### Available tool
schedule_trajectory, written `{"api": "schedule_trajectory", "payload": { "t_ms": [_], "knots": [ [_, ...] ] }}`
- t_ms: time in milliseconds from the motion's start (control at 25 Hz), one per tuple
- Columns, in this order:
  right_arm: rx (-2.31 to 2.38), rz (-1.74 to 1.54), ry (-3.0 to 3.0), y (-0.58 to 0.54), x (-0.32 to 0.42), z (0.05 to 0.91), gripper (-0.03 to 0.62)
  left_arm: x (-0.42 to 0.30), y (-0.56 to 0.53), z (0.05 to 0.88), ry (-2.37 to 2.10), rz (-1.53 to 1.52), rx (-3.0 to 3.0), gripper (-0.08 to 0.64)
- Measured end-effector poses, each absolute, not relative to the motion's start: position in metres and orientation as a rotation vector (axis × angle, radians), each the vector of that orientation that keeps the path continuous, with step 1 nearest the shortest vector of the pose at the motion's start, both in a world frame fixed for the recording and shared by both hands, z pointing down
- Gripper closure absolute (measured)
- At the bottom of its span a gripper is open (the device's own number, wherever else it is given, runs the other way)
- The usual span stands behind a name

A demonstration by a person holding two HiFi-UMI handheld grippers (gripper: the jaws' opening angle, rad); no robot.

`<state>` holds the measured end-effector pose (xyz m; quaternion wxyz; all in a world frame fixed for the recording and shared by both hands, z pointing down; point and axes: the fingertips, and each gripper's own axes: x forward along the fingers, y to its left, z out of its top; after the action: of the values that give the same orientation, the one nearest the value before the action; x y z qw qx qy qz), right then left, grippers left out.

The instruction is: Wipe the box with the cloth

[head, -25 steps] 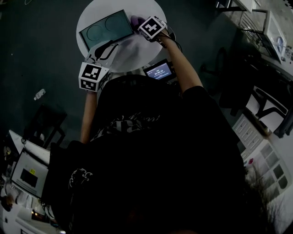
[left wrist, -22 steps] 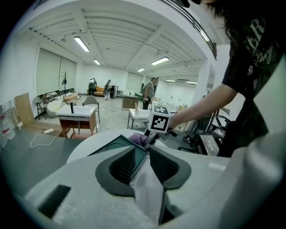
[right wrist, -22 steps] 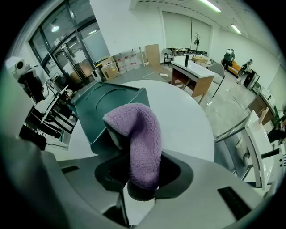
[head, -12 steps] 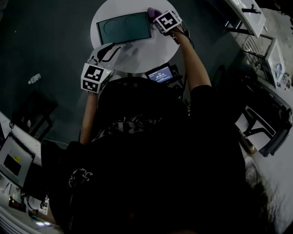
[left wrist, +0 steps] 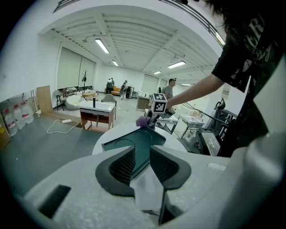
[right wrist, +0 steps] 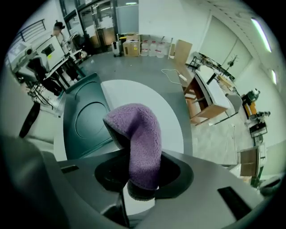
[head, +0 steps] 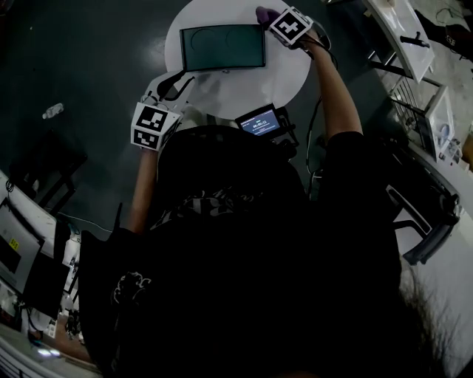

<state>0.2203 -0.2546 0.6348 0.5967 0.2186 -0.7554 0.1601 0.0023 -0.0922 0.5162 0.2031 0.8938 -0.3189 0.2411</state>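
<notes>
A flat teal box [head: 222, 48] with two round recesses in its lid lies on the round white table [head: 244, 85]. My right gripper [head: 275, 18] is shut on a purple fleece cloth [head: 264, 13] at the box's far right corner. In the right gripper view the cloth [right wrist: 138, 138] bulges out of the jaws, with the box [right wrist: 85, 118] just left of it. My left gripper [head: 174, 81] hovers open over the table's near left edge, a little short of the box. Its view shows the box [left wrist: 134, 143] past the fingers [left wrist: 120, 165] and the cloth [left wrist: 143, 120] beyond.
A small device with a lit screen [head: 259, 119] sits at the table's near edge, close to my body. Dark floor surrounds the table. Desks and shelving [head: 414, 44] stand to the right, and a wooden desk [right wrist: 208, 96] lies beyond the table.
The head view has swung, so the table sits further right and higher. The right gripper still holds the cloth at the box's right end. The left gripper has stayed put.
</notes>
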Motion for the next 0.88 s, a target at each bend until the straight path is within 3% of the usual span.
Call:
{"api": "schedule_trajectory", "payload": {
  "t_ms": [520, 880],
  "knots": [
    [0.332, 0.249, -1.573, -0.274, 0.163, 0.635, 0.485, -0.069, -0.091, 0.525, -1.005, 0.62, 2.422, 0.46],
    [0.211, 0.228, -1.677, -0.27, 0.061, 0.649, 0.485, -0.13, -0.074, 0.538, -1.126, 0.596, 2.323, 0.46]
  ]
}}
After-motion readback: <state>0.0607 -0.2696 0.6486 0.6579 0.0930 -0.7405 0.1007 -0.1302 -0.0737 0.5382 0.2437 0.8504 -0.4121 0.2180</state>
